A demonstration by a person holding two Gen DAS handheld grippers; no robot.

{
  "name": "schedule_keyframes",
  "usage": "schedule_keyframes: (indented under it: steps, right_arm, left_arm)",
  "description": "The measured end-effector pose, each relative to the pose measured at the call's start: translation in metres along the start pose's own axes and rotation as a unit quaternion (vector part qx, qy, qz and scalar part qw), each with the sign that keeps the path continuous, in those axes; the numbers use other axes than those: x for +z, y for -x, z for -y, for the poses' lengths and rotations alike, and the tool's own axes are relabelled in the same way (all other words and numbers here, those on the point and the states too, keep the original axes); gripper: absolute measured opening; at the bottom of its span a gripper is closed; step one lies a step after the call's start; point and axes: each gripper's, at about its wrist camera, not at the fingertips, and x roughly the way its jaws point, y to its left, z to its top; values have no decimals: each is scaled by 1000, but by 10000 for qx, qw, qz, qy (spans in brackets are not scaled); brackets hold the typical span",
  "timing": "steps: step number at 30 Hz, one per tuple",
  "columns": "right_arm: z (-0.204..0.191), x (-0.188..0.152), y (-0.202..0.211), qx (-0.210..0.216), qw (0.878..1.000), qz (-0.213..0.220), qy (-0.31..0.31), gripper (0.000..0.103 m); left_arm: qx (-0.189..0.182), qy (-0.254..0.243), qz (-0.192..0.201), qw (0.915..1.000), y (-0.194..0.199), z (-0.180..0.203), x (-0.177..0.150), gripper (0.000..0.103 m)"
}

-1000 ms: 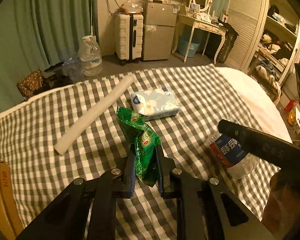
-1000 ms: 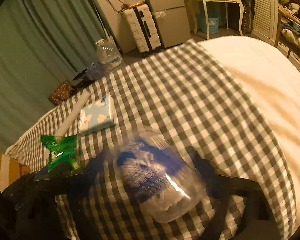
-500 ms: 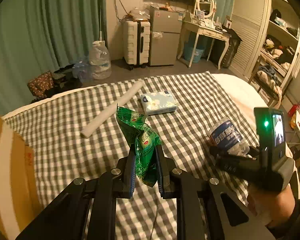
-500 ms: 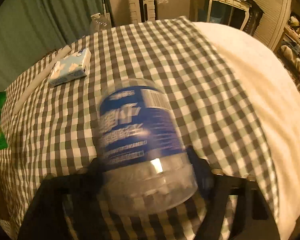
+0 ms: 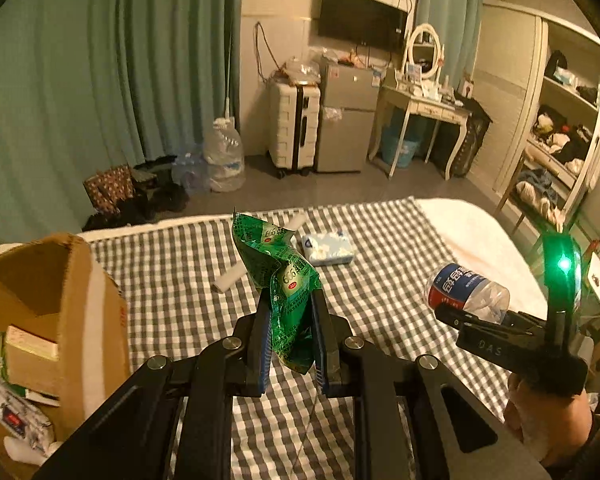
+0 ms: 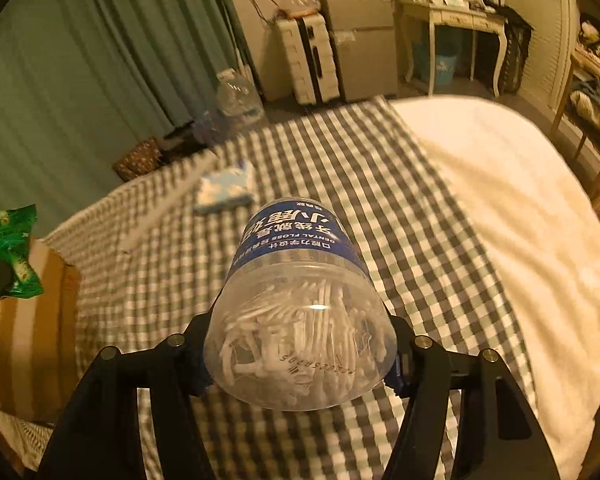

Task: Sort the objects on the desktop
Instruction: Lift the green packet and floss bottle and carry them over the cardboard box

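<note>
— While both loads hung above the bed, where did each one sit?

— The green packet [image 5: 286,284] was pinched between the closed jaws of the left gripper [image 5: 290,340], clear of the bed [image 5: 380,280]. The floss jar [image 6: 300,312] was clamped across its body by the right gripper [image 6: 300,364], base toward the camera, also off the cloth.

— Which step was that, to your eye?

— Carrying, I judged: two things picked up and on their way to the carton [image 5: 60,300], which stood open at the left with a few items already inside. A tissue pack [image 5: 328,248] and a white roll [image 5: 236,276] lay on the bed farther off, unsorted.

— And the next move?

— It called for swinging left, bringing the packet over the carton's mouth and opening the jaws there; the jar would follow.

— Any edges to mind?

— The raised flap stood between the left gripper and the opening, so the packet would need to clear it. The grippers were well apart, with open room over the checked cloth between them.
</note>
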Motion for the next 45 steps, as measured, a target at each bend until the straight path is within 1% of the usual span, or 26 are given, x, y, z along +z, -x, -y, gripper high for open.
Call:
schedule_keyframes:
  steps: [10,12,22,25,31,38,45]
  right_arm:
    - [-40,5,93,259,9957,850,263,63]
    - [-46,5,106,314,9946,946,298,63]
    - [-83,-1,184,453,9823,1686,672,63]
    - [-92,-4,197,503,9790,1839,722,63]
    - [-115,-8,207,612,9741,2001,860,63]
    - [-139,-8,209,746,9703,2068,1007,63]
    - [-164,-10,201,851,9690,2031,1123,63]
  left_arm:
    - [129,100,501,9986,66,-7,9,17]
    - [151,151,578,9981,78,-9,11,17]
    - [286,186,1016,9942,133,-19,14,17]
    - [343,203,1084,9933,143,-24,12,17]
    - [478,287,1173,9915,160,-40,9,17]
    - [634,338,1217,9900,168,-59,9,17]
    - [854,363,1184,9886,168,-84,4,17]
